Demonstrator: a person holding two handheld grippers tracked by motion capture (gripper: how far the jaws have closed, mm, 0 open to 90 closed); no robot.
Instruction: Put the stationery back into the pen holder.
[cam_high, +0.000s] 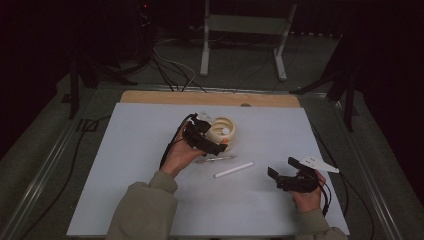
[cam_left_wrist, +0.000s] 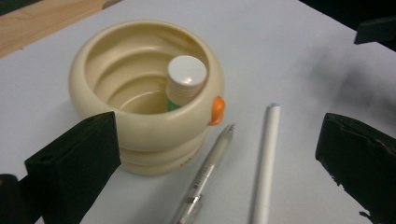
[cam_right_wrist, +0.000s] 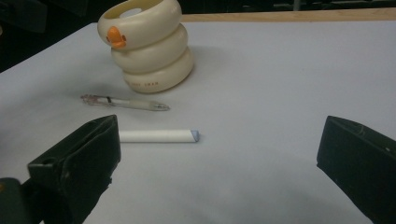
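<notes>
— On the white sheet, just this side of the duck-shaped cup (cam_left_wrist: 140, 116), lie two pens: a clear mechanical pen (cam_left_wrist: 210, 170) nearest the cup's foot and a white capped pen (cam_left_wrist: 267, 158) just beyond it. Which would you take first?

— No task's been called, so I'm guessing, but the white one. It lies apart from the cup with bare sheet all round. From the right gripper view it's a plain smooth stick, surely light and stiff, and I'd expect it to roll or skate if nudged.

— So grip where?

— Across the middle of the barrel, jaws square to its length, so it doesn't swing. The clear pen has a rubbery-looking sleeve near its tip, a kinder place to pinch.

— And the cup?

— Cream, three stacked rings, an orange beak (cam_right_wrist: 115, 36) on the top one. It looks like hard plastic or ceramic, I can't tell which. A white-capped tube (cam_left_wrist: 186, 77) with green below the cap already stands inside, leaning on the wall. The cup is probably easy to shove, so pens should drop in from above.

— The claws?

— Both spread wide, holding nothing. The left gripper (cam_high: 204, 135) hangs right at the cup, over the pens. The right gripper (cam_high: 286, 172) sits well off toward the sheet's near right, pointing back at the white pen.
</notes>
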